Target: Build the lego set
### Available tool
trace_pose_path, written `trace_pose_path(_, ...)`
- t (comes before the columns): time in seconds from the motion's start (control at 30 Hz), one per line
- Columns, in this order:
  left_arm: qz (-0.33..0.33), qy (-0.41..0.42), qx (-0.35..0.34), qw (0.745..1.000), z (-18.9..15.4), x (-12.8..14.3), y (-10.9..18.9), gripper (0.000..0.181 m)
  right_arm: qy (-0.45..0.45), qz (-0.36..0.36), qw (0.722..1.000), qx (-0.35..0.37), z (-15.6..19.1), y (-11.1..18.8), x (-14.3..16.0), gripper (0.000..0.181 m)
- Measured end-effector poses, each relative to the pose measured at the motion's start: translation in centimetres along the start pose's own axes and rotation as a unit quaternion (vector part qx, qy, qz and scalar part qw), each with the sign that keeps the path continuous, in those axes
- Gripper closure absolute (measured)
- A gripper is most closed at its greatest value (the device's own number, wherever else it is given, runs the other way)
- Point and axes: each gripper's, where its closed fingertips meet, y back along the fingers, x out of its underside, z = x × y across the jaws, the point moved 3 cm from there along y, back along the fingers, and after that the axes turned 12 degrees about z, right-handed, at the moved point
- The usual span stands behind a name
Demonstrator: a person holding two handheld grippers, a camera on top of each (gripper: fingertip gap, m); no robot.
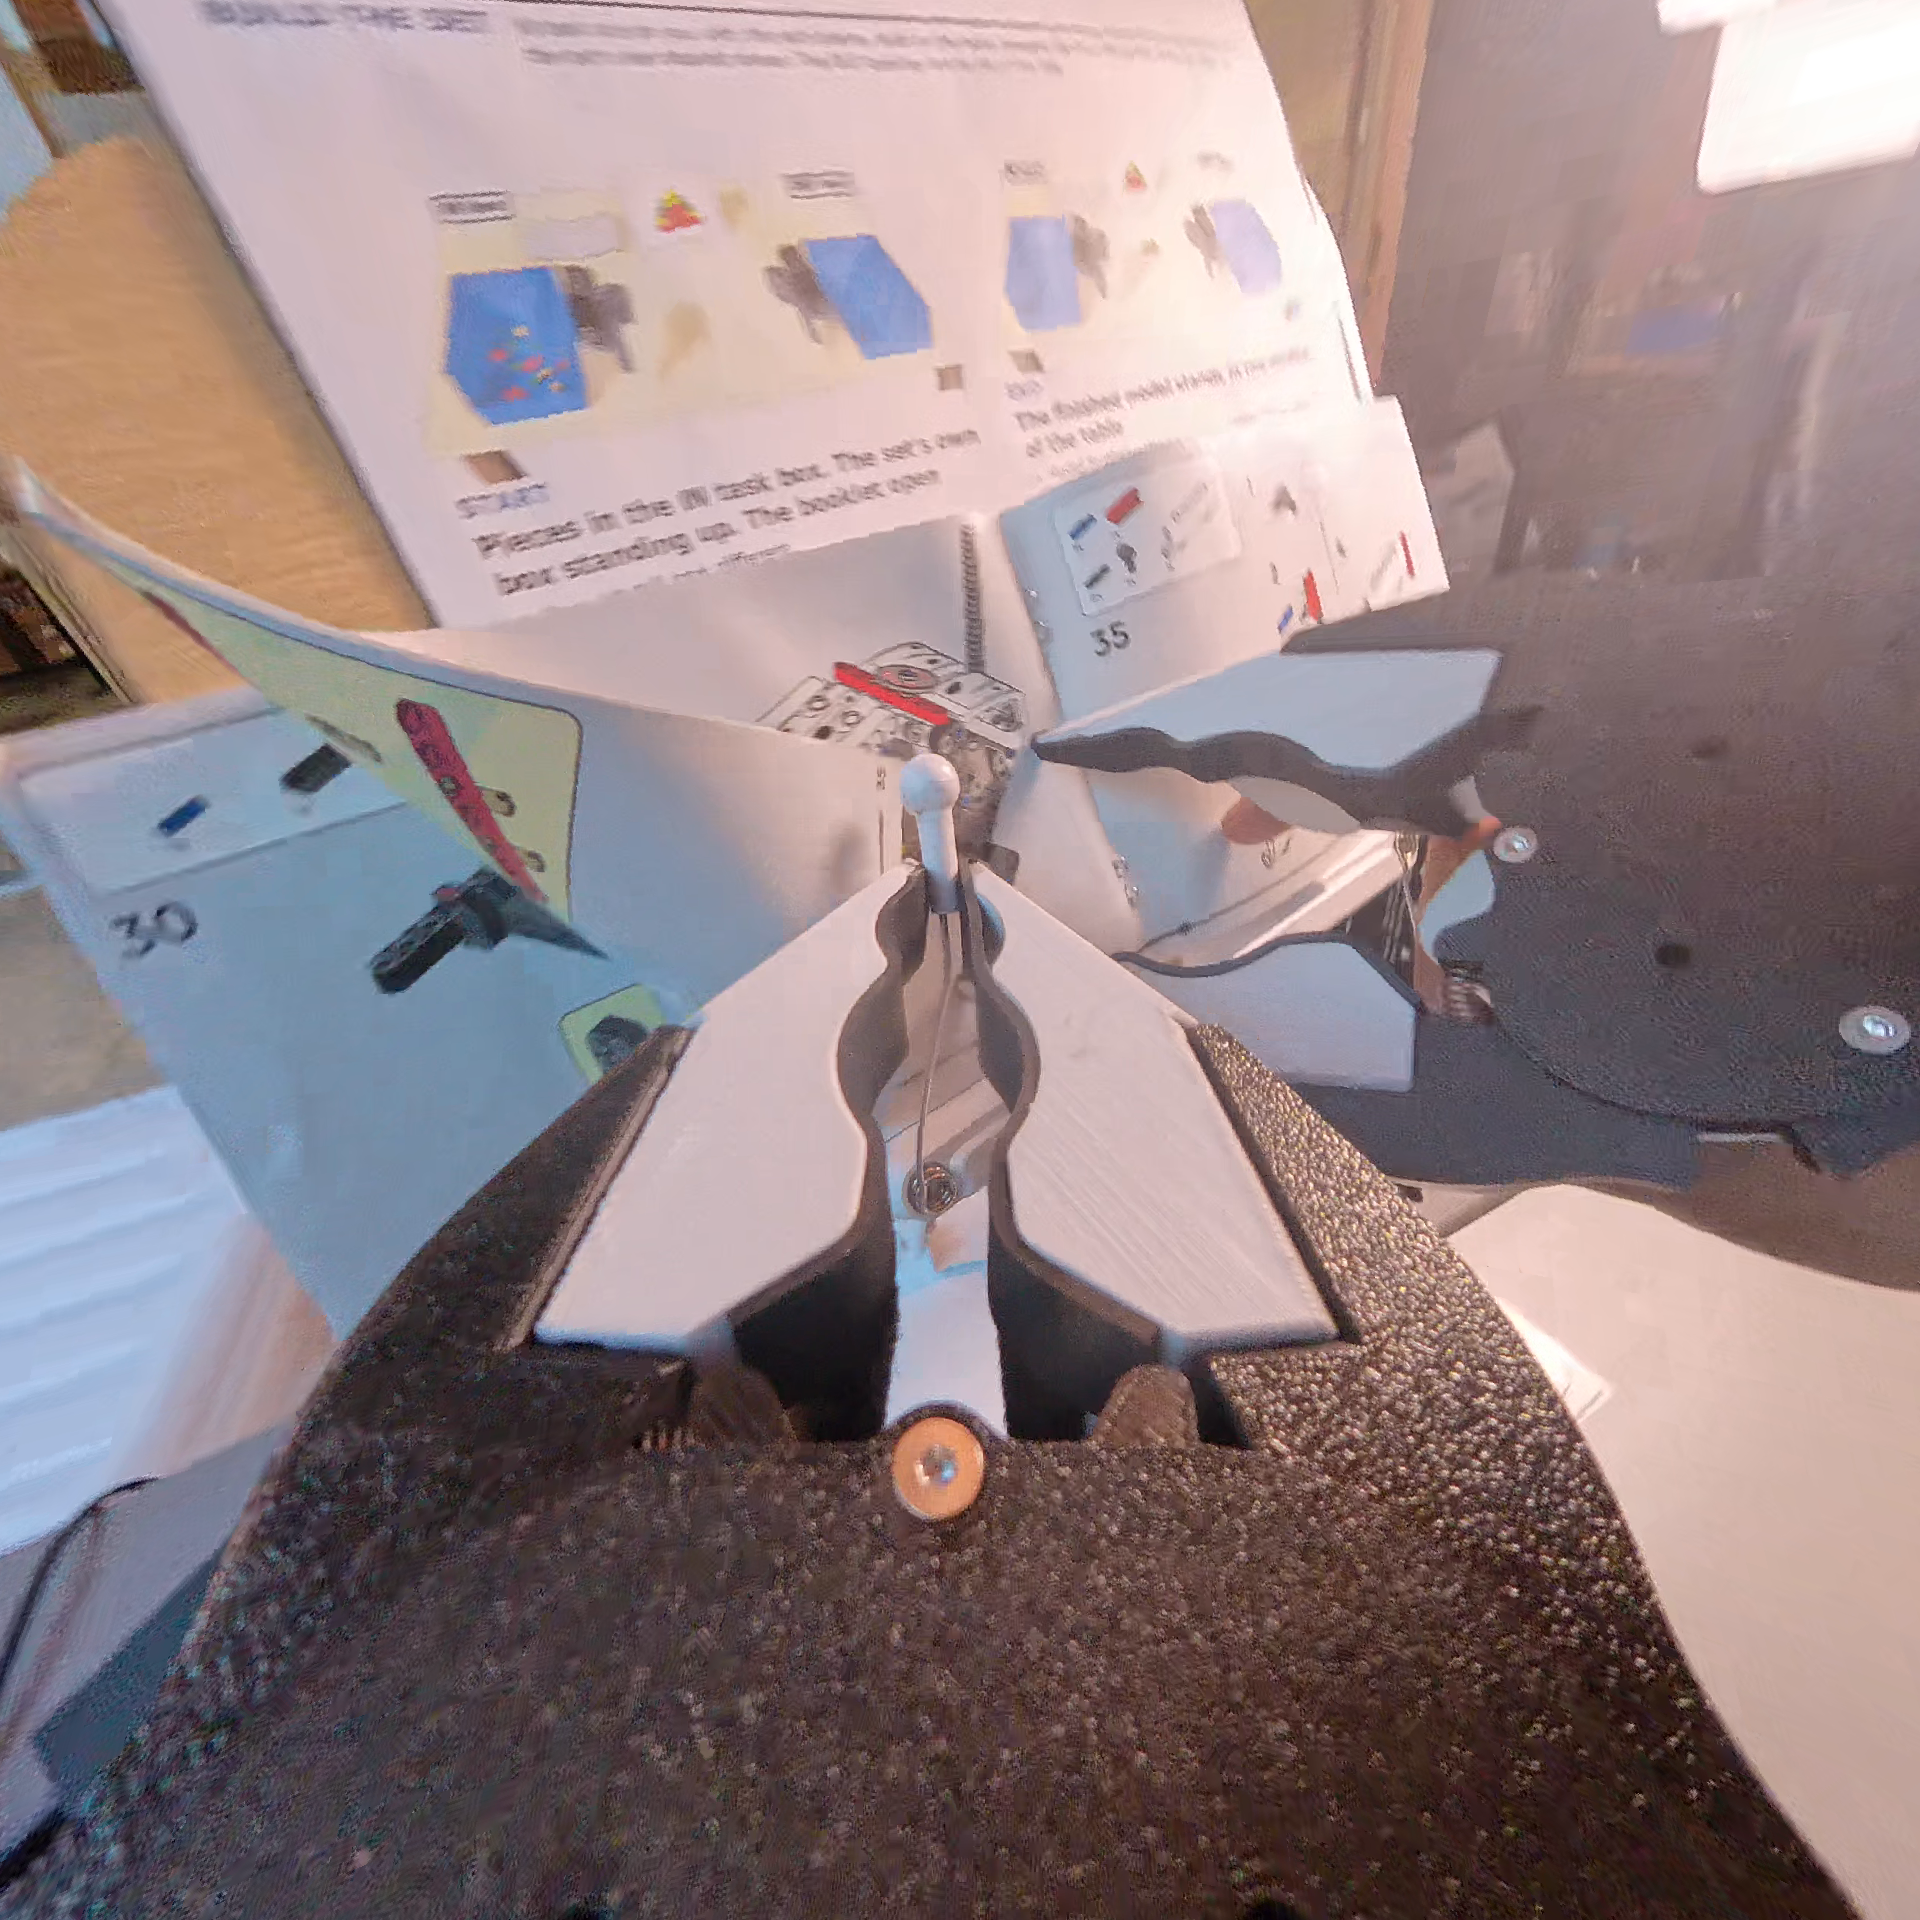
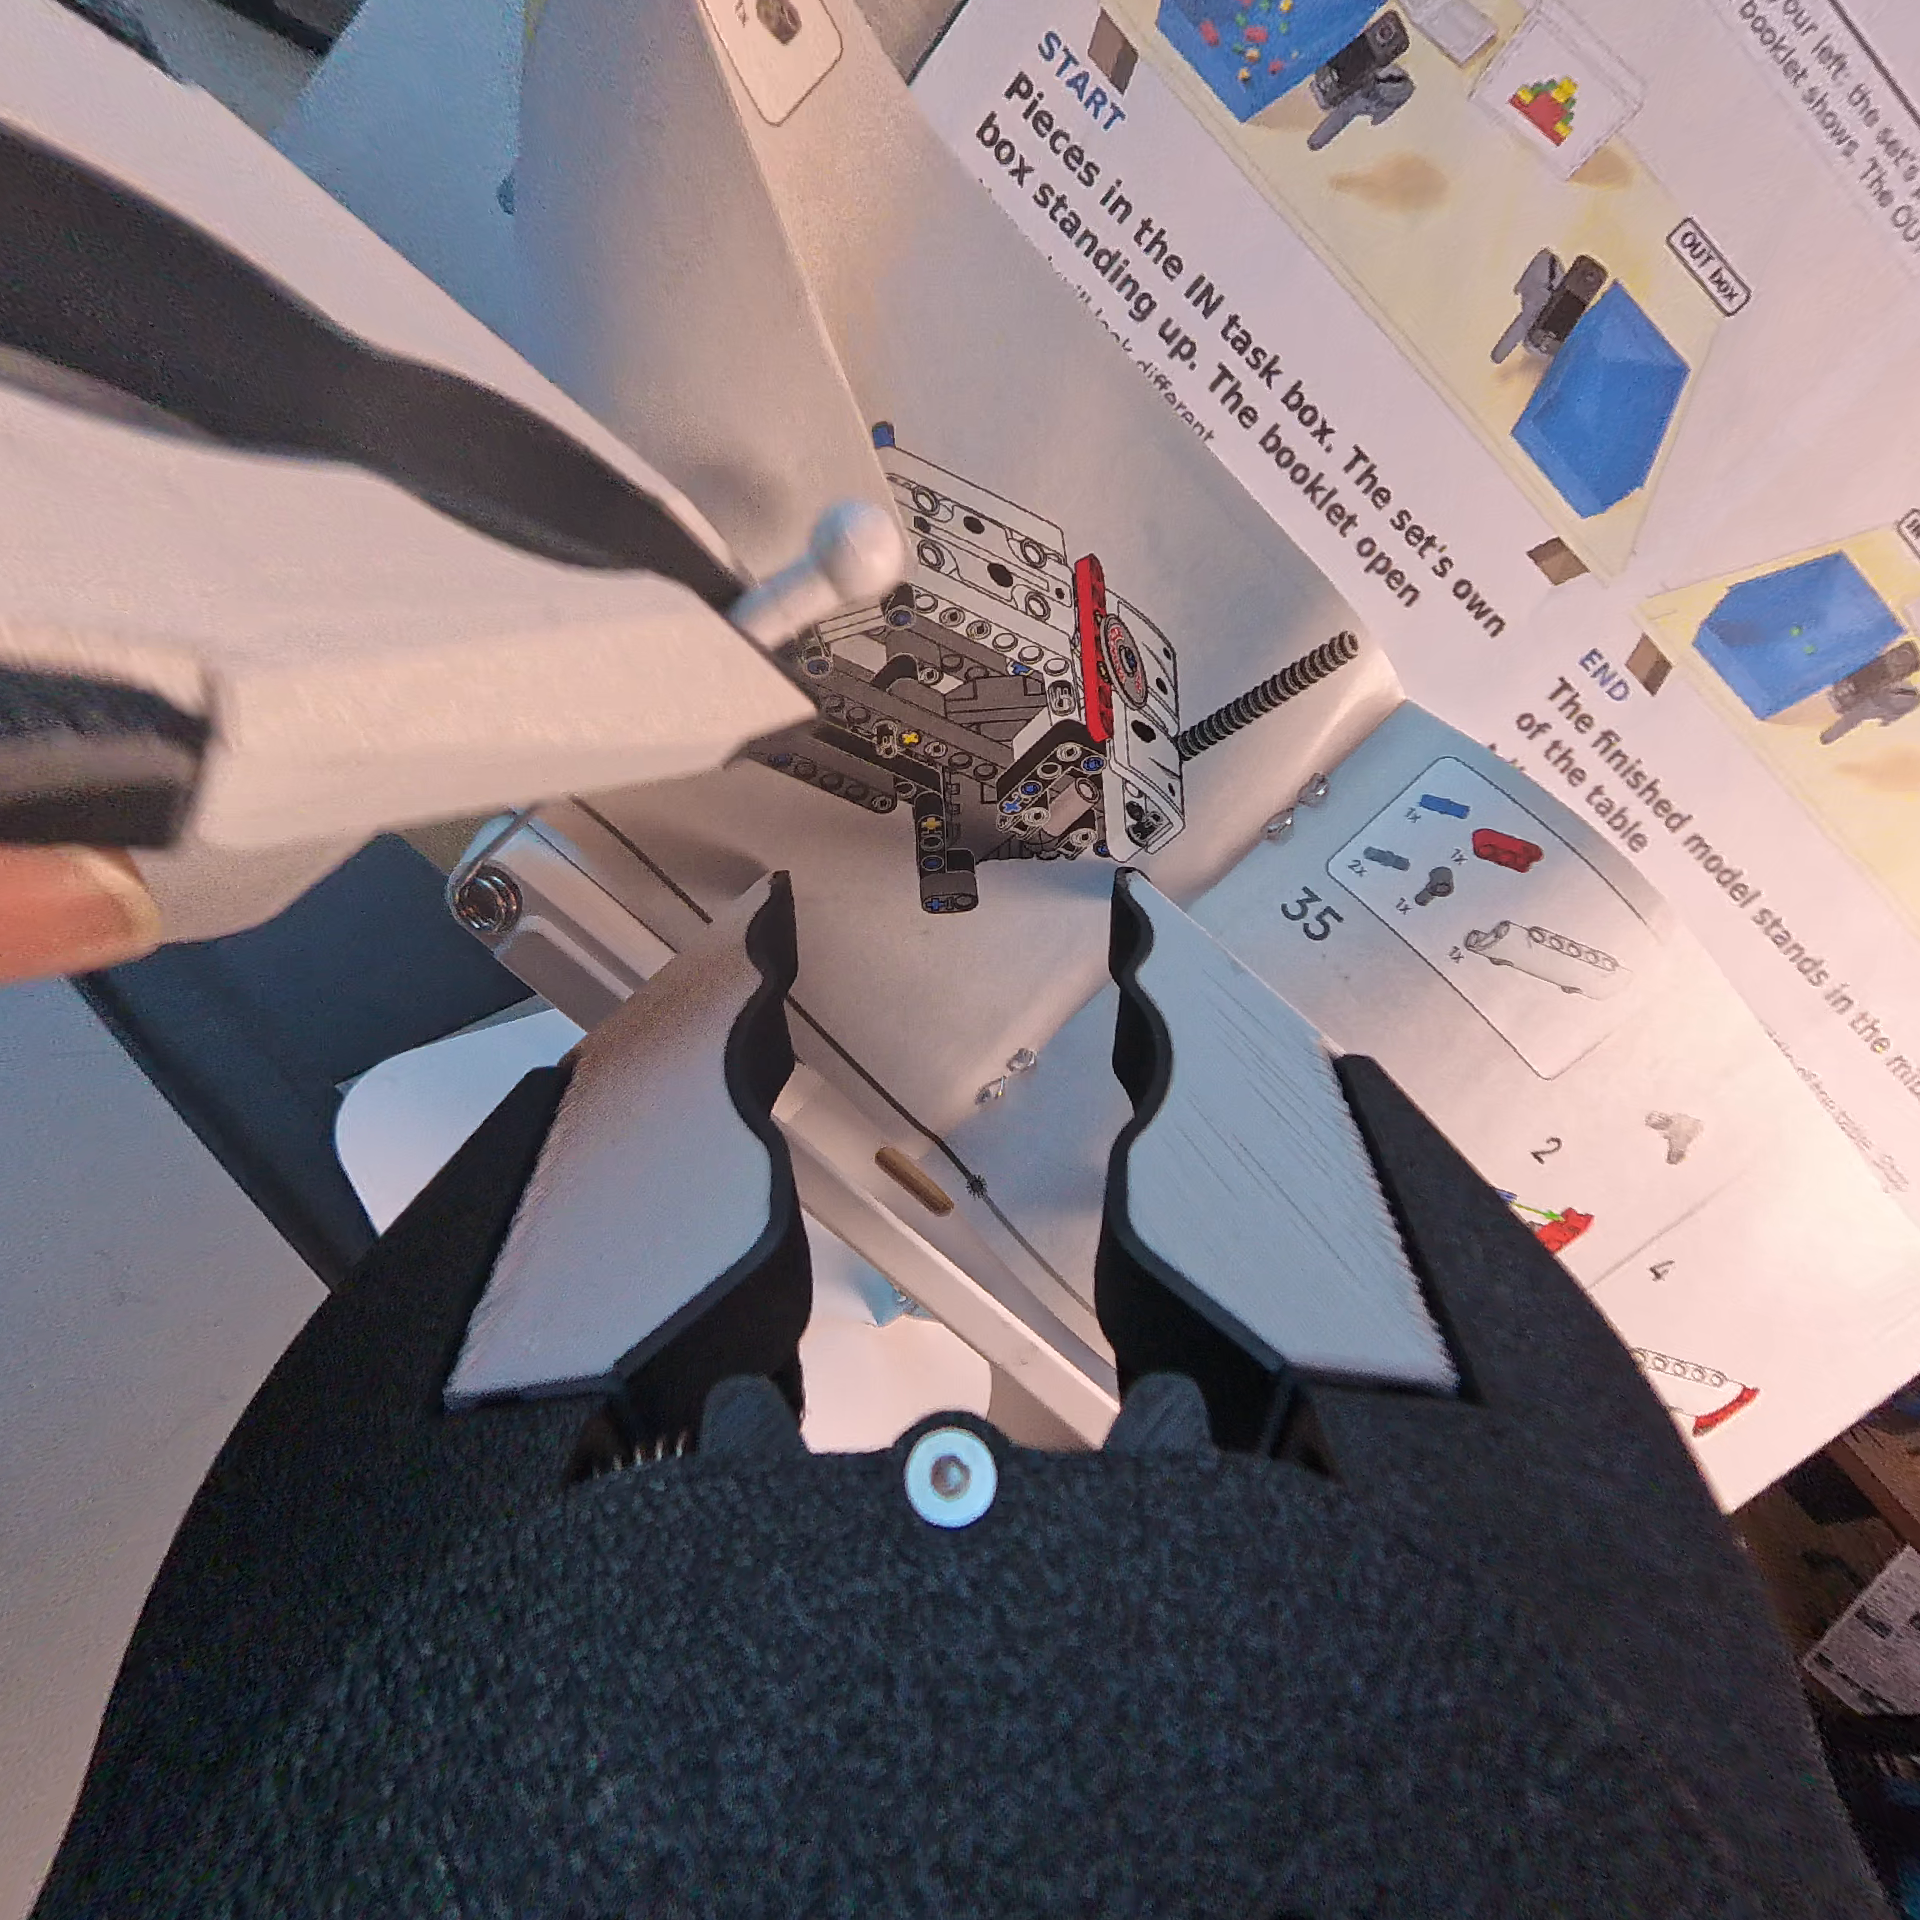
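My left gripper [image 1: 940, 888] is shut on a small grey pin with a ball end [image 1: 929, 792], which sticks out past the fingertips. It is held in front of the open instruction booklet [image 1: 727, 790], which stands upright. In the right wrist view the left gripper [image 2: 743, 613] comes in from the upper left with the same ball pin [image 2: 836, 569]. My right gripper [image 2: 951, 899] is open and empty, pointing at the booklet's pages [image 2: 1039, 675] just below the pin. In the left wrist view it [image 1: 1086, 852] shows at the right, jaws apart.
A large white instruction sheet [image 1: 727, 312] stands behind the booklet. One booklet page [image 1: 416, 727] curls up at the left. A stand with a wire clip [image 2: 488, 899] holds the booklet. A person's fingertip [image 2: 62, 914] shows at the left edge. The white tabletop [image 1: 1714, 1455] lies below.
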Motion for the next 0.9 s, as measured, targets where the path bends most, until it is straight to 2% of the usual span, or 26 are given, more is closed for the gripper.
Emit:
trace_pose_path(0.13, 0.049, -0.111, -0.026, 0.992, -1.9, 0.2, -1.2, 0.176, 0.001, -0.002, 1.0, 0.0, 0.1, 0.0, -0.1, 0.121)
trace_pose_path(0.27, 0.054, -0.12, -0.021, 0.991, -2.7, 0.6, -1.6, 0.175, 0.006, -0.007, 1.0, 0.002, 0.1, 0.0, 0.0, 0.121)
trace_pose_path(0.3, 0.055, -0.115, -0.012, 0.992, -2.7, 0.8, -1.5, 0.181, 0.008, -0.006, 1.0, 0.002, 0.1, 0.0, 0.1, 0.122)
trace_pose_path(0.37, 0.055, -0.105, -0.009, 0.993, -2.5, 1.2, -1.4, 0.181, 0.003, -0.006, 1.0, -0.003, 0.1, 0.0, 0.2, 0.122)
trace_pose_path(0.5, 0.076, -0.106, -0.048, 0.99, -0.8, 2.5, -1.3, 0.181, 0.003, -0.013, 1.0, -0.003, 0.1, 0.1, 0.3, 0.121)
trace_pose_path(0.77, 0.083, -0.003, -0.099, 0.992, 4.7, 4.7, 0.5, 0.177, -0.036, -0.036, 0.998, -0.021, -0.8, 1.4, 0.8, 0.12)
trace_pose_path(0.9, 0.079, 0.024, -0.093, 0.992, 6.3, 5.6, 0.9, 0.181, -0.038, -0.019, 0.999, -0.006, -1.9, 1.8, 2.4, 0.125)
